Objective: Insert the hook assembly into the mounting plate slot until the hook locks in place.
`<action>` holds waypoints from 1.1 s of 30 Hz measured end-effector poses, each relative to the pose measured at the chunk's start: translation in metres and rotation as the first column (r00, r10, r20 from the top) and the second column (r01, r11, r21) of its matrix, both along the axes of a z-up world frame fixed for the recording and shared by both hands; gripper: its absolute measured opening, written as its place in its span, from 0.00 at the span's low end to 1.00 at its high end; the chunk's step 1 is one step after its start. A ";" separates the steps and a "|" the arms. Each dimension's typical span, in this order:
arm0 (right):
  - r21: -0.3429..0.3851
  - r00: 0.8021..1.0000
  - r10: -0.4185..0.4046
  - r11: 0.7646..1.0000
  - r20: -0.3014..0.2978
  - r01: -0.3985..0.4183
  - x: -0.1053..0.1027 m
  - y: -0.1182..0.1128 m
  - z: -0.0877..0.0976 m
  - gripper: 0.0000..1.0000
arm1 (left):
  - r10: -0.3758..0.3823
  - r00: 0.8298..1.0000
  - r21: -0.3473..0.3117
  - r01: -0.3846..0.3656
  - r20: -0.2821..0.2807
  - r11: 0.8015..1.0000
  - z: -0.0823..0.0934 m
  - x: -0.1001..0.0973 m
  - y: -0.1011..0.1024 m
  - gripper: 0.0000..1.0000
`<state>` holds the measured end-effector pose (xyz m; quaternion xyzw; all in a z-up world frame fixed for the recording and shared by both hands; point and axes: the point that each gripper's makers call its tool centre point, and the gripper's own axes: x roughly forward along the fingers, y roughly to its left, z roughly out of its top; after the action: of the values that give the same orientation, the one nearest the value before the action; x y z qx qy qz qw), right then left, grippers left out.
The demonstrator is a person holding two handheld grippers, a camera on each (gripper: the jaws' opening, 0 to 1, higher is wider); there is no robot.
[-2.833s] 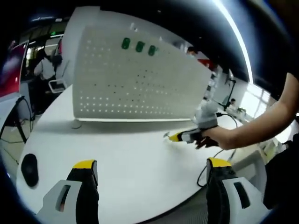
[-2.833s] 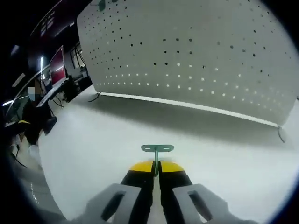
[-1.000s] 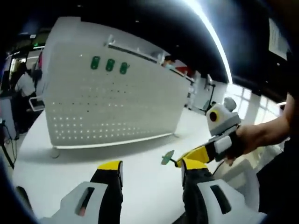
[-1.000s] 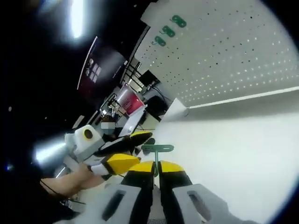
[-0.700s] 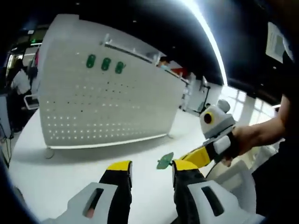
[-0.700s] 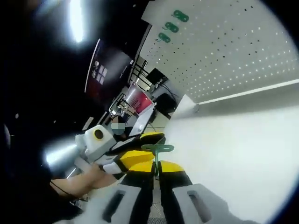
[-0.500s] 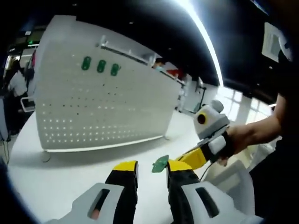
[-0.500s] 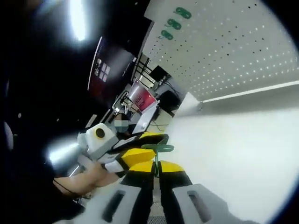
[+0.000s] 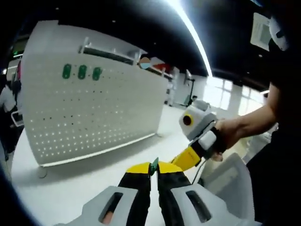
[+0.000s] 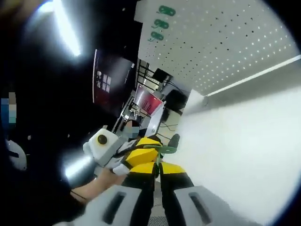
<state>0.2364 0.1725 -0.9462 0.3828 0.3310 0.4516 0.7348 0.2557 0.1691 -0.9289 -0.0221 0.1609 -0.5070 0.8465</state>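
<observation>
Left gripper view: left gripper [image 9: 154, 168] had narrowed from wide to pinching green hook [image 9: 154, 165] at its tips; right gripper [image 9: 188, 156] just beyond, also on it. Handover underway. Pegboard [image 9: 89, 113] well ahead, no longer square-on.

Right gripper view: right gripper [image 10: 157, 165] stayed clamped on hook [image 10: 160, 149]; left gripper [image 10: 141, 147] had arrived alongside, touching.

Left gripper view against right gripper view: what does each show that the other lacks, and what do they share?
Left gripper view: bright windows behind the person's hand, which holds the right gripper. Right gripper view: a red screen past the table's edge. Both: the white pegboard with three mounted hooks near its top, the white table, and the green hook pinched by the left gripper and the right gripper together.
</observation>
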 end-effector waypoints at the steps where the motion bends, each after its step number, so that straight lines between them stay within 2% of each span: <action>1: -0.004 1.000 0.001 1.000 0.005 -0.001 0.000 0.000 0.001 0.00 | -0.002 1.000 0.011 0.001 0.002 1.000 0.001 0.001 0.000 0.03; 2: -0.016 1.000 -0.001 1.000 0.030 0.001 0.001 -0.001 0.002 0.01 | -0.003 1.000 0.022 0.003 0.004 1.000 0.000 0.001 -0.001 0.02; 3: -0.048 0.997 -0.004 0.999 0.081 0.008 0.004 -0.002 0.003 0.01 | 0.001 1.000 0.034 -0.002 0.006 0.999 0.000 0.002 -0.001 0.02; 4: -0.061 0.996 0.005 0.998 0.088 0.000 0.003 -0.002 0.003 0.01 | 0.001 1.000 0.038 -0.001 0.007 0.999 0.000 0.003 -0.001 0.02; 6: -0.151 0.991 0.026 0.989 0.131 -0.006 0.005 -0.007 0.002 0.01 | 0.015 1.000 0.054 -0.015 -0.004 0.998 -0.003 0.005 0.000 0.02; 7: -0.200 0.981 0.032 0.980 0.193 0.007 0.008 -0.008 0.006 0.02 | 0.016 1.000 0.044 -0.016 -0.008 0.999 -0.003 0.006 0.000 0.02; 8: -0.240 0.973 0.033 0.971 0.230 0.024 0.010 -0.010 0.008 0.02 | 0.024 0.999 0.018 -0.024 -0.028 1.000 -0.001 0.006 0.000 0.02; 9: -0.288 0.958 0.036 0.956 0.286 0.050 0.013 -0.012 0.011 0.02 | 0.037 0.998 0.002 -0.037 -0.053 0.999 -0.002 0.007 0.001 0.02; 10: -0.313 0.943 0.049 0.948 0.329 0.060 0.014 -0.013 0.014 0.02 | 0.047 0.998 0.010 -0.047 -0.049 0.999 -0.004 0.010 0.004 0.02; 12: -0.374 0.918 0.092 0.925 0.385 0.064 0.012 -0.013 0.016 0.01 | 0.089 0.993 0.037 -0.087 -0.073 0.996 -0.010 0.015 0.012 0.02; 13: -0.413 0.892 0.115 0.907 0.437 0.085 0.014 -0.014 0.015 0.00 | 0.105 0.991 0.049 -0.102 -0.078 0.994 -0.011 0.017 0.015 0.02; 14: -0.484 0.854 0.161 0.867 0.495 0.117 0.015 -0.016 0.012 0.00 | 0.133 0.985 0.063 -0.127 -0.109 0.990 -0.015 0.018 0.018 0.02; 15: -0.509 0.836 0.184 0.852 0.516 0.127 0.014 -0.015 0.010 0.00 | 0.154 0.978 0.067 -0.145 -0.141 0.987 -0.016 0.019 0.021 0.02; 16: -0.518 0.831 0.189 0.845 0.523 0.134 0.011 -0.012 0.010 0.00 | 0.176 0.969 0.067 -0.167 -0.175 0.984 -0.018 0.020 0.024 0.02; 17: -0.512 0.831 0.183 0.848 0.525 0.136 0.010 -0.010 0.011 0.00 | 0.205 0.953 0.064 -0.196 -0.222 0.979 -0.019 0.022 0.027 0.02; 19: -0.511 0.833 0.175 0.847 0.525 0.145 0.009 -0.006 0.011 0.03 | 0.254 0.931 0.065 -0.246 -0.260 0.967 -0.021 0.028 0.036 0.02; 22: -0.539 0.820 0.193 0.827 0.540 0.161 0.006 -0.001 0.010 0.07 | 0.302 0.893 0.033 -0.309 -0.333 0.950 -0.020 0.031 0.043 0.02; 23: -0.539 0.816 0.196 0.826 0.544 0.162 0.005 0.001 0.011 0.07 | 0.296 0.893 0.000 -0.314 -0.341 0.949 -0.016 0.032 0.041 0.02; 24: -0.542 0.803 0.199 0.822 0.562 0.175 0.005 0.002 0.014 0.07 | 0.292 0.887 -0.030 -0.323 -0.358 0.946 -0.013 0.032 0.040 0.01; 25: -0.549 0.788 0.207 0.814 0.580 0.190 0.007 0.002 0.015 0.08 | 0.297 0.881 -0.029 -0.330 -0.368 0.944 -0.014 0.032 0.041 0.01; 26: -0.569 0.763 0.232 0.796 0.603 0.208 0.009 0.002 0.016 0.08 | 0.306 0.875 -0.010 -0.334 -0.374 0.943 -0.016 0.030 0.041 0.01; 28: -0.596 0.734 0.267 0.770 0.625 0.227 0.010 0.003 0.016 0.08 | 0.309 0.869 0.007 -0.332 -0.387 0.943 -0.020 0.028 0.039 0.01; 29: -0.599 0.736 0.274 0.771 0.619 0.217 0.009 0.005 0.015 0.08 | 0.306 0.862 0.014 -0.328 -0.404 0.944 -0.022 0.026 0.036 0.01; 30: -0.599 0.736 0.277 0.772 0.618 0.212 0.009 0.007 0.015 0.08 | 0.290 0.848 0.019 -0.315 -0.443 0.949 -0.025 0.020 0.033 0.01; 31: -0.598 0.731 0.281 0.773 0.622 0.212 0.009 0.009 0.015 0.08 | 0.288 0.823 0.025 -0.317 -0.490 0.948 -0.029 0.016 0.031 0.01; 32: -0.598 0.728 0.288 0.775 0.622 0.205 0.009 0.011 0.016 0.08 | 0.292 0.819 0.021 -0.324 -0.494 0.946 -0.029 0.016 0.031 0.01; 33: -0.605 0.722 0.306 0.773 0.621 0.193 0.008 0.015 0.014 0.07 | 0.282 0.807 0.006 -0.326 -0.520 0.945 -0.030 0.014 0.029 0.01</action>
<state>0.2440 0.1872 -0.9320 -0.0940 0.1773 0.4458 0.8723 0.2699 0.1981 -0.9585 -0.2173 0.3536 -0.3468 0.8411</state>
